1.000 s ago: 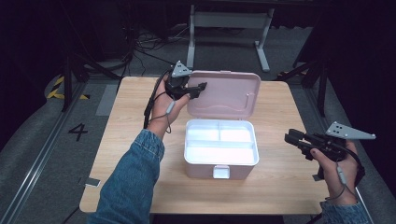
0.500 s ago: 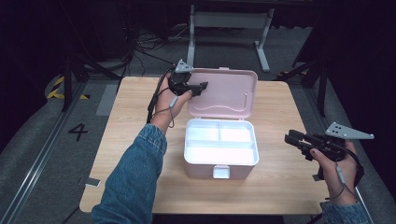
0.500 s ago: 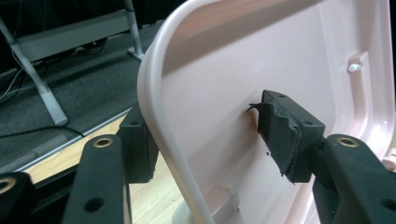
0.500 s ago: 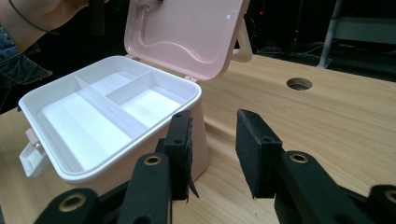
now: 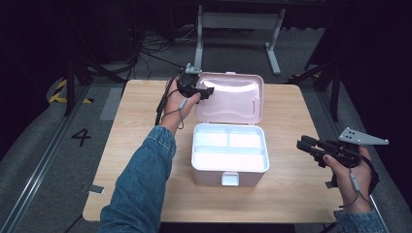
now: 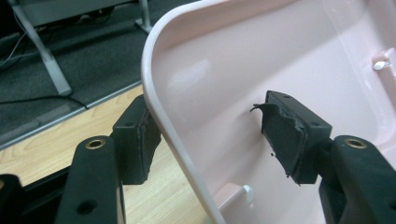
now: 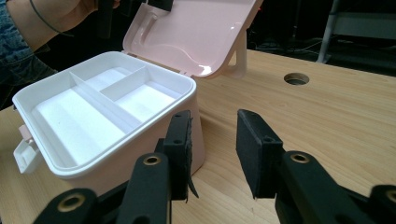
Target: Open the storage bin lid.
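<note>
Pink storage box (image 5: 229, 172) sits open at the middle of a wooden table (image 5: 136, 160), its lid (image 5: 232, 99) raised behind it. The left gripper (image 5: 204, 92), held in the person's outstretched left hand (image 5: 176, 99), reaches to the lid's near corner. In the left gripper view the lid's rim (image 6: 163, 126) runs up between the two black pads (image 6: 285, 135), one pad outside the lid and the other against its pink inner face; the jaws stand spread and straddle the rim, and whether either pad actually presses the plastic cannot be told. A small white nub (image 6: 247, 190) shows low on the lid's inner face, just below the inside pad.

The box's white insert tray (image 7: 93, 107) lies bare, split by dividers into one long compartment and two smaller ones, with a white latch (image 5: 230, 178) at the front wall. The right gripper (image 5: 305, 145), held in the right hand (image 5: 347, 174), hovers over the table's right edge, well apart from the box. In the right gripper view its jaws are parted with only bare tabletop between the pads (image 7: 257, 149), the box's corner just beyond the left pad, and a round hole (image 7: 296, 78) in the tabletop farther off beyond the right one.
</note>
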`<state>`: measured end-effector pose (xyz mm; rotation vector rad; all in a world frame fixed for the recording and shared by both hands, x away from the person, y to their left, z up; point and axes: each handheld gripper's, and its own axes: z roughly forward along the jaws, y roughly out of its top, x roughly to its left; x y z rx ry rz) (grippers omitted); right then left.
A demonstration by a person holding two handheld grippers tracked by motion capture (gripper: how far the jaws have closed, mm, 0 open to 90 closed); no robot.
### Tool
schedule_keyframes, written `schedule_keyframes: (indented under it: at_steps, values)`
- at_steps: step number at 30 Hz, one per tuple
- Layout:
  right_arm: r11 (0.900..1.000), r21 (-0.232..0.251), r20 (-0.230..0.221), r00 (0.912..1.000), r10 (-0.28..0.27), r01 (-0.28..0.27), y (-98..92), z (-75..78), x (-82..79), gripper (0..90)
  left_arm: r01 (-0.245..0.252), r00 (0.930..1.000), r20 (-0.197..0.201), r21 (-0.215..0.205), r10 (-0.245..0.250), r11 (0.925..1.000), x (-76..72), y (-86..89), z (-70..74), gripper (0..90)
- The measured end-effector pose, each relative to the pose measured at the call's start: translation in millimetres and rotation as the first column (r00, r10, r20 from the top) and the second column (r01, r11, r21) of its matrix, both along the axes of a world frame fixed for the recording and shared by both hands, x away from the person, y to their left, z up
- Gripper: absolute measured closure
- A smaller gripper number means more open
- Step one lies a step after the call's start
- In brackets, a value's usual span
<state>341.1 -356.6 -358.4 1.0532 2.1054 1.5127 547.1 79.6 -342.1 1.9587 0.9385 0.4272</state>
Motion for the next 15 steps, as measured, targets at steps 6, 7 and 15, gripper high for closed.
schedule_keyframes:
  at_steps: [6,7,15]
  values:
    - [1.000,0.001,-0.005,1.0000,0.003,-0.003,0.6,-0.1,0.1,66.0,-0.007,0.9993,-0.036,0.007,0.008,0.9999,5.7,-0.6,-6.5,38.4]
    - [1.000,0.002,-0.005,1.0000,0.001,-0.001,0.8,-0.2,0.2,65.5,-0.011,0.9992,-0.040,0.003,0.011,0.9999,6.8,-0.9,-8.1,38.3]
    - [1.000,0.003,-0.015,0.9998,0.016,-0.016,3.9,-1.4,1.1,63.9,-0.020,0.9948,-0.100,0.009,0.021,0.9998,14.6,0.1,-21.4,38.2]
